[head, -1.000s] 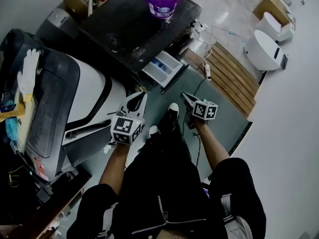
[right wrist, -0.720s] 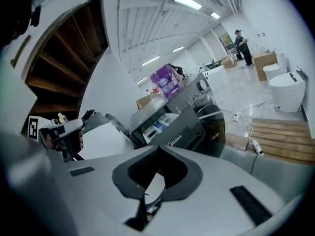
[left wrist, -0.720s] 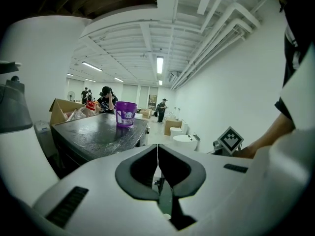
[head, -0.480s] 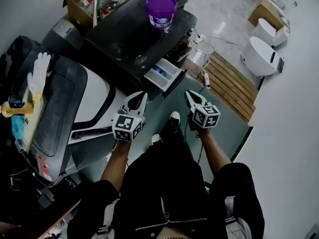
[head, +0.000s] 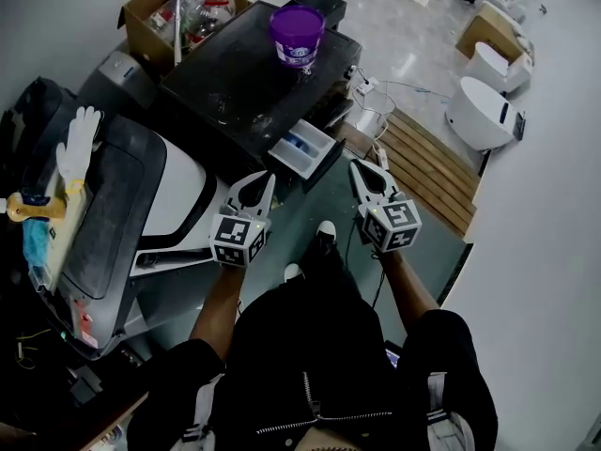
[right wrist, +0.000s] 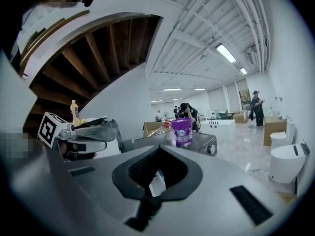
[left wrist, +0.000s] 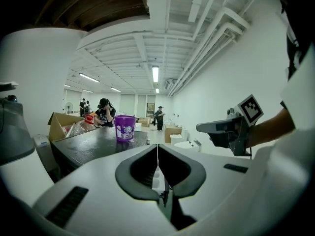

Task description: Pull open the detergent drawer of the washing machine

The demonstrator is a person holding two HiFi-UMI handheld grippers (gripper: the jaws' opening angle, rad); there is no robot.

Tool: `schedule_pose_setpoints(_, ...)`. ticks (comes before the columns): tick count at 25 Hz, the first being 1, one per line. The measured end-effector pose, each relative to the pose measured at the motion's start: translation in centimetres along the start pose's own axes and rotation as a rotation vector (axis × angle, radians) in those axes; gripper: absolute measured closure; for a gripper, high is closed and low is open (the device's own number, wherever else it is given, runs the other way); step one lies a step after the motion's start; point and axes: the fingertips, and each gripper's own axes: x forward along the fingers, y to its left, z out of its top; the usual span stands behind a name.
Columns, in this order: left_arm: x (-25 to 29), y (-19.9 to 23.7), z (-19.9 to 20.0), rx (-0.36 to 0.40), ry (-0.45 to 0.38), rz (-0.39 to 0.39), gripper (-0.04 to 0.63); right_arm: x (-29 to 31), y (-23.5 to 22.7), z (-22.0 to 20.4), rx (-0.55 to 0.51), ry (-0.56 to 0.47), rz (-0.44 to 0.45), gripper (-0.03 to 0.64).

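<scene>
Head view: drawer point(head: 305, 148) already out of washing machine point(head: 244, 73); left hand-held gripper point(head: 269, 180), right hand-held gripper point(head: 356, 167) near, apart from it; left gripper view: jaws together, empty; right gripper view: same; I judge pull done, next just keep clear.

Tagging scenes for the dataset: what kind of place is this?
Probably a warehouse-like hall, not a home: washing machine beside a cardboard box, wooden pallet on the floor, strip lights overhead.
</scene>
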Motion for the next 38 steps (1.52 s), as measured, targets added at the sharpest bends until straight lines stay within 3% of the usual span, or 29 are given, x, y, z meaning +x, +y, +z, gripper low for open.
schedule_pose_setpoints(8, -0.6, 0.3, 0.5, 0.023, -0.010, 0.003, 0.574, -1.5, 1.5, 2.7, -0.064, -0.068, -0.030, 0.612)
schedule_pose_setpoints(38, -1.0, 0.2, 0.0, 0.015, -0.004, -0.002, 0.574, -1.8, 2.8, -0.3, -0.064, -0.017, -0.019, 0.612)
